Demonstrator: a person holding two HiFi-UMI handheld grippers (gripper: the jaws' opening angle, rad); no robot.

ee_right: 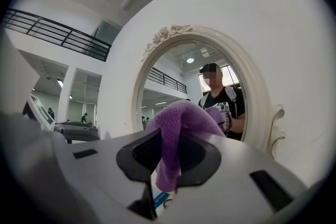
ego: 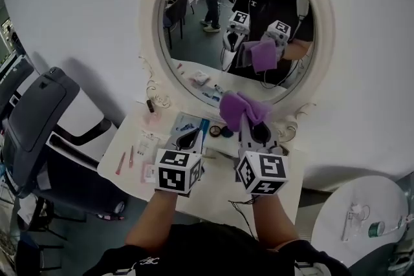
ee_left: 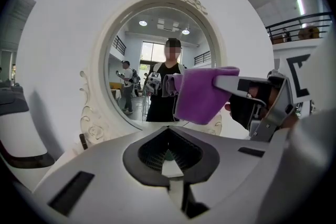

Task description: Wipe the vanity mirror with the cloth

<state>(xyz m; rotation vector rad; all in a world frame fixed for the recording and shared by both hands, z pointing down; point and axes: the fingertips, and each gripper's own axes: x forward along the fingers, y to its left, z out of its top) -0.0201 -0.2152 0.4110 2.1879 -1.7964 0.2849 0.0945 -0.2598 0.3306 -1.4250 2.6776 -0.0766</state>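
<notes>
An oval vanity mirror (ego: 194, 29) in a cream carved frame hangs on the white wall above a white vanity table (ego: 220, 187). My right gripper (ego: 249, 123) is shut on a bunched purple cloth (ego: 240, 108), held just in front of the mirror's lower rim. Whether the cloth touches the glass does not show. In the right gripper view the cloth (ee_right: 178, 128) bulges up between the jaws (ee_right: 170, 165), with the mirror (ee_right: 173, 92) ahead. My left gripper (ego: 187, 138) sits beside it to the left, shut and empty. The left gripper view shows the mirror (ee_left: 131, 76) and the cloth (ee_left: 199, 94).
Small cosmetics and packets (ego: 139, 152) lie on the vanity table under the grippers. A dark grey chair-like unit (ego: 45, 119) stands at the left. A round white table (ego: 369, 216) with small items is at the lower right. The mirror reflects a person holding both grippers.
</notes>
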